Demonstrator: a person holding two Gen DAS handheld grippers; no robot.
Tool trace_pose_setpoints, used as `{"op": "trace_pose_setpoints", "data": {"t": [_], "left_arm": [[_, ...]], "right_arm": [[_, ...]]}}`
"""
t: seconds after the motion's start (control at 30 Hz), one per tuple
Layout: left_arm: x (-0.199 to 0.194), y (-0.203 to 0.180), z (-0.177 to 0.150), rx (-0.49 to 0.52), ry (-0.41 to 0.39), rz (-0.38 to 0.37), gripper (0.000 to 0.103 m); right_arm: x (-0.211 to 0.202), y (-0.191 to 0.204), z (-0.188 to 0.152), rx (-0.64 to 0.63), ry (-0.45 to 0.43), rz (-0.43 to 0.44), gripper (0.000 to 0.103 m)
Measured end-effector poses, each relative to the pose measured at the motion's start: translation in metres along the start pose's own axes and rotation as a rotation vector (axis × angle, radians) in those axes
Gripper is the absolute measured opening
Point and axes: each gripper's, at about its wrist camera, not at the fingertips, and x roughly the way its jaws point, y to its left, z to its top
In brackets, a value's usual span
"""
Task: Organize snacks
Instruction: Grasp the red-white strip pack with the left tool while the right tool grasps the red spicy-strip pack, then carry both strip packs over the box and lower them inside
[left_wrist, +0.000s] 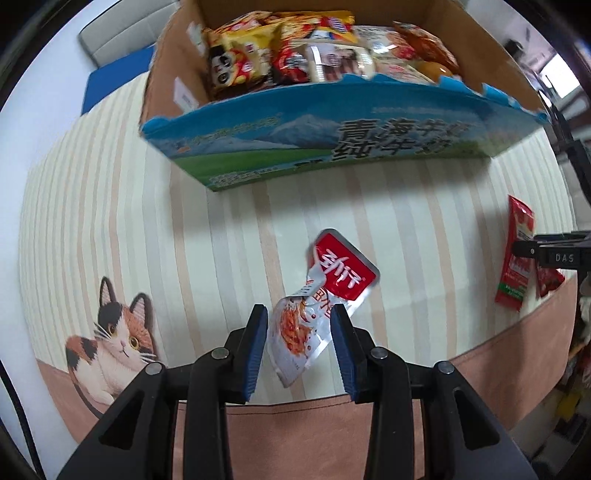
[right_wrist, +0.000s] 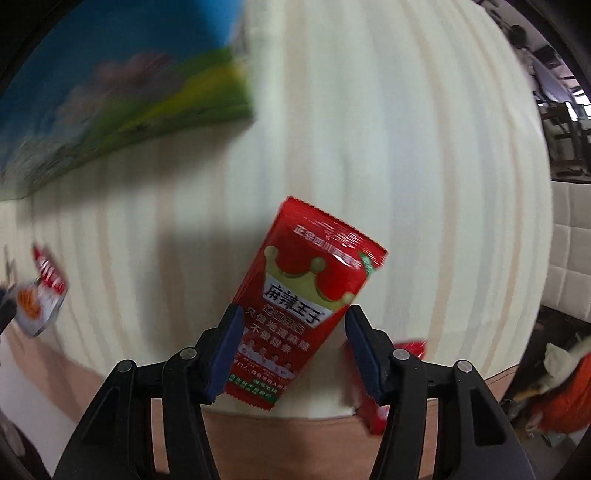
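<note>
Both hands are loaded right now: the left gripper (left_wrist: 298, 325) has its jaws narrowed tight on a crinkly silver-and-red pouch (left_wrist: 317, 306), pinched low so most of it sticks out past the tips, above the striped surface (left_wrist: 110, 206) near its front edge. The right gripper (right_wrist: 293, 328) has its jaws part-closed on a red spicy-strip packet (right_wrist: 306, 291), held across its lower half.

What worries me is that the silver pouch is bent and held off-centre, so a quick swing toward the cardboard box (left_wrist: 332, 147) could let it slide out or catch on the box's torn front rim. The box is already heaped, too, so stuff could spill.

Only the left view shows the snacks (left_wrist: 317, 51) inside the box. The right view is smeared, but it does show a second red packet (right_wrist: 373, 410) under the right jaw at the surface's front edge
</note>
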Motion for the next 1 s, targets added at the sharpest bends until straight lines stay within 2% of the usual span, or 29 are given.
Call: {"op": "trace_pose_setpoints", "data": {"t": [0.07,0.1,0.2,0.37,0.4,0.43,0.47,0.53,0.6,0.67,0.7,0.77,0.83,0.9,1.0], "left_arm": [[0.0,-0.01,0.002,0.054,0.007,0.01,0.033],[0.004,-0.016,0.004,0.089,0.027,0.012,0.036],[0.022,-0.028,0.016,0.138,0.097,-0.016,0.04],[0.074,-0.043,0.027,0.186,0.266,-0.054,0.04],[0.078,-0.045,0.027,0.188,0.279,-0.059,0.047],[0.077,-0.049,0.03,0.191,0.257,-0.089,0.053],[0.078,-0.053,0.032,0.188,0.264,-0.087,0.054],[0.08,-0.062,0.035,0.178,0.272,-0.063,0.055],[0.08,-0.071,0.034,0.174,0.242,-0.027,0.055],[0.077,-0.079,0.033,0.153,0.213,-0.022,0.05],[0.075,-0.078,0.03,0.153,0.205,-0.022,0.042],[0.074,-0.088,0.026,0.149,0.204,-0.024,0.041],[0.074,-0.094,0.021,0.145,0.195,-0.019,0.041],[0.071,-0.095,0.01,0.123,0.184,-0.026,0.04],[0.07,-0.093,-0.001,0.068,0.173,-0.04,0.039]], "right_arm": [[-0.005,0.002,-0.004,0.031,-0.013,0.079,0.074],[-0.006,0.003,-0.004,0.06,-0.015,0.117,0.081],[-0.006,0.005,-0.009,0.126,-0.019,0.164,0.082],[0.004,-0.002,-0.007,0.177,-0.01,0.166,0.087],[0.005,-0.005,-0.006,0.184,-0.01,0.163,0.087],[0.008,-0.009,-0.007,0.192,-0.007,0.163,0.087],[0.011,-0.011,-0.006,0.2,-0.001,0.167,0.087],[0.013,-0.023,0.0,0.216,0.013,0.168,0.088],[0.017,-0.031,0.002,0.225,0.013,0.157,0.088],[0.02,-0.027,0.007,0.225,0.014,0.131,0.088],[0.021,-0.023,0.011,0.214,0.015,0.111,0.088],[0.021,-0.008,0.016,0.177,0.0,0.056,0.085],[0.019,0.006,0.017,0.128,-0.028,-0.028,0.067],[0.012,0.018,0.015,0.079,-0.081,-0.039,0.049],[0.009,0.023,0.012,0.048,-0.113,-0.045,0.046]]}}
